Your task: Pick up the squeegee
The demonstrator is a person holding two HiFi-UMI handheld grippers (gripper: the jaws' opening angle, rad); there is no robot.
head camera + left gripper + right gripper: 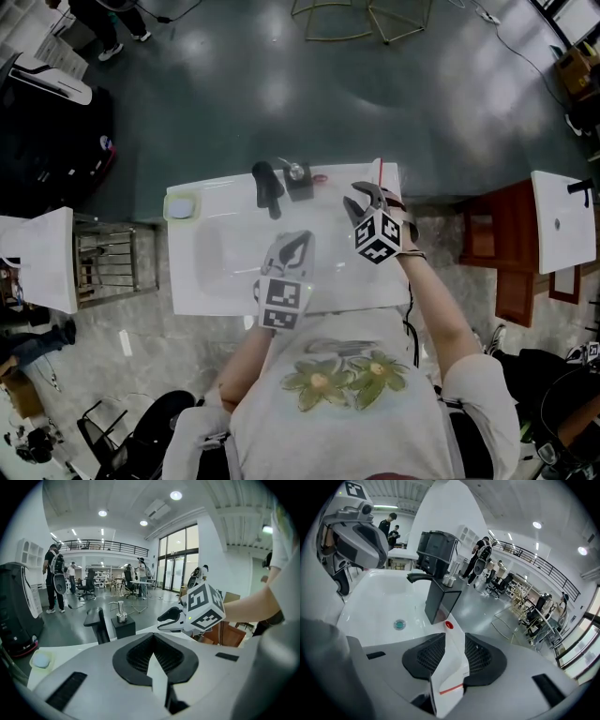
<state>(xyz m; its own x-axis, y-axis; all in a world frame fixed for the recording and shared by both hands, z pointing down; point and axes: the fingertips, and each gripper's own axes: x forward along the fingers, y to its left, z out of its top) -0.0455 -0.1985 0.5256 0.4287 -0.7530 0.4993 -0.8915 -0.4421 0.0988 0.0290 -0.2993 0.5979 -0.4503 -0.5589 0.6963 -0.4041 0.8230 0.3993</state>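
Observation:
The squeegee (380, 174) is a flat white piece with a thin red line, sticking out past my right gripper (367, 198) at the sink's far right corner. In the right gripper view the squeegee (451, 670) sits between the black pads of my right gripper (454, 638), which is shut on it; a red spot marks its far end. My left gripper (292, 247) hovers over the white basin (211, 281). Its jaws stand a little apart in the left gripper view (153, 642), with only white showing in the narrow gap.
A black faucet (267, 187) and a black soap-dispenser box (299, 181) stand at the sink's back edge. A pale green dish (180, 206) sits at the back left corner. A metal rack (108, 258) is left of the sink, a brown cabinet (497, 253) right.

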